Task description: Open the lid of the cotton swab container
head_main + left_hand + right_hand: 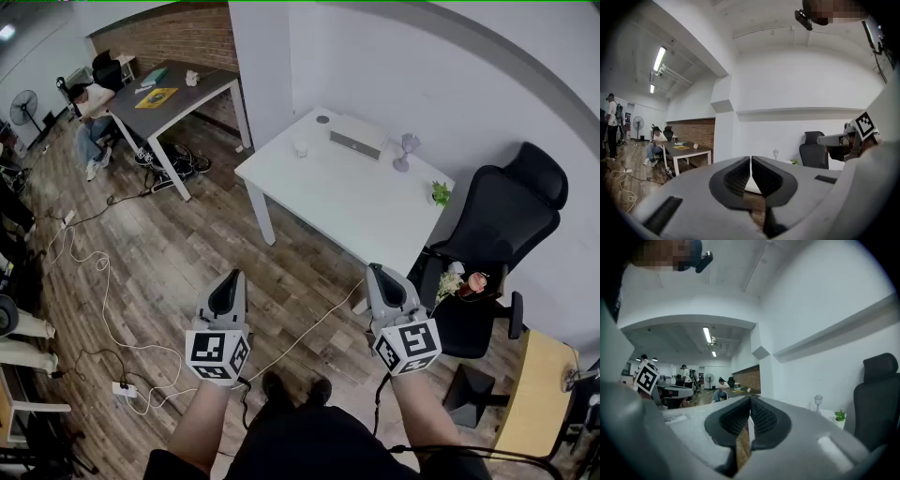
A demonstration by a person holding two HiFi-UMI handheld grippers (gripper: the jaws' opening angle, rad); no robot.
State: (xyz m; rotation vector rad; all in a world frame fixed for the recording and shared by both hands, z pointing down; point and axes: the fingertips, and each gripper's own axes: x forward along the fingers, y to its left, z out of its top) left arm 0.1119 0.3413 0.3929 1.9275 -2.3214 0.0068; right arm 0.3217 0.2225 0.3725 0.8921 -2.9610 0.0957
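The small white item on the white worktop is too small to name (so is the round one behind it); the person's forearms are cut by the bottom edge.

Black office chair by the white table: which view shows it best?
Head view: the black office chair shows nearly whole, backrest to base. Left gripper view has mainly its backrest, small and distant; right gripper view crops its backrest at the edge.

Table white; chair blk; floor brown planks; left hand-held gripper grey, b/w markers.
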